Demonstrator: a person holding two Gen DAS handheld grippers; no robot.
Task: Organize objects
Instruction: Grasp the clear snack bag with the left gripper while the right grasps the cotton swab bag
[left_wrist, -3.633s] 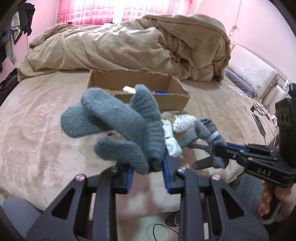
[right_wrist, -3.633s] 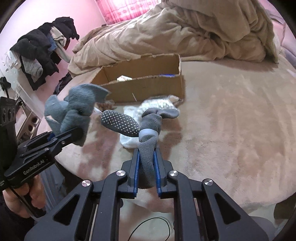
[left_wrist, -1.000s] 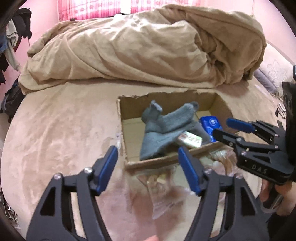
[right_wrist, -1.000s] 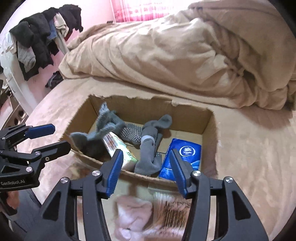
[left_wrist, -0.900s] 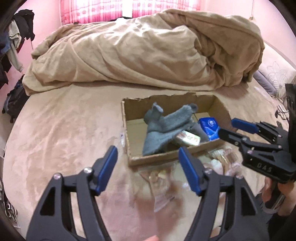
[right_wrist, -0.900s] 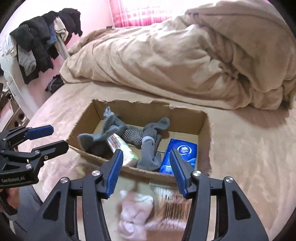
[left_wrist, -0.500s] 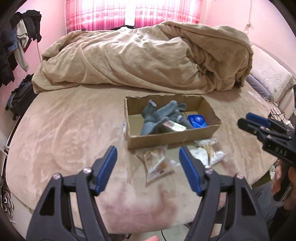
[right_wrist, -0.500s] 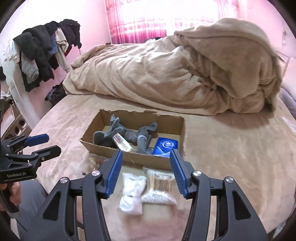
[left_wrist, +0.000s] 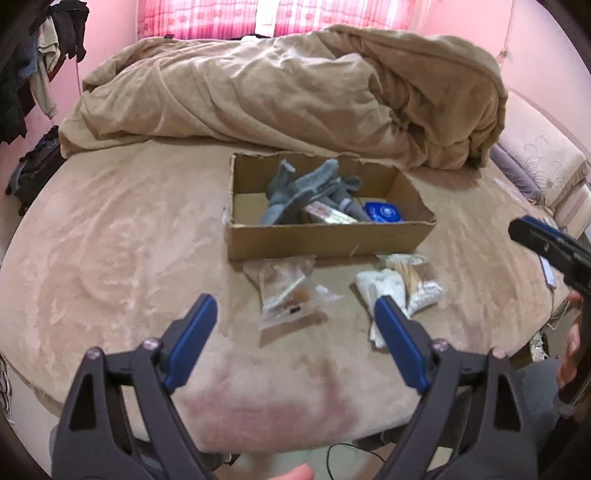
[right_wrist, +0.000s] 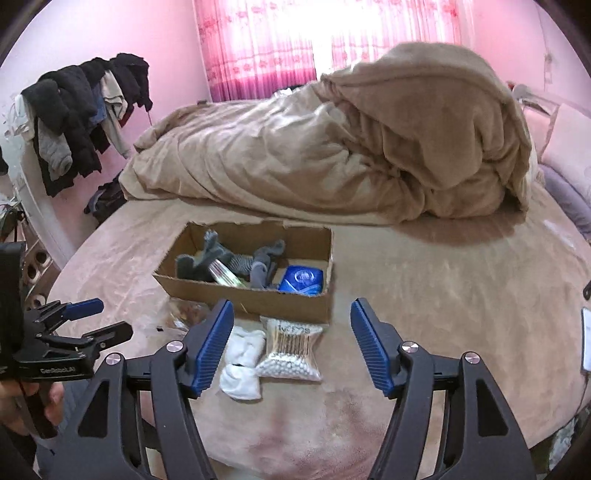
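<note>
A cardboard box (left_wrist: 325, 236) (right_wrist: 258, 297) sits on the bed and holds grey socks (left_wrist: 303, 186) (right_wrist: 221, 254), a tube (right_wrist: 227, 277) and a blue packet (left_wrist: 382, 212) (right_wrist: 303, 278). In front of the box lie a clear snack bag (left_wrist: 288, 291), a white sock (left_wrist: 384, 291) (right_wrist: 242, 356) and a bag of cotton swabs (left_wrist: 415, 278) (right_wrist: 290, 349). My left gripper (left_wrist: 295, 332) is open and empty, held back above the bed's near edge. My right gripper (right_wrist: 291, 347) is open and empty, above the swab bag.
A rumpled tan duvet (left_wrist: 280, 96) (right_wrist: 351, 155) fills the far side of the bed. Pillows (left_wrist: 535, 162) lie at the right. Clothes hang on a rack (right_wrist: 81, 110) at the left. A phone and cable (right_wrist: 585, 343) lie near the right edge.
Both grippers let go of the grey socks into the box, opened, and have pulled back and up from it. The box now looks smaller and farther away.
</note>
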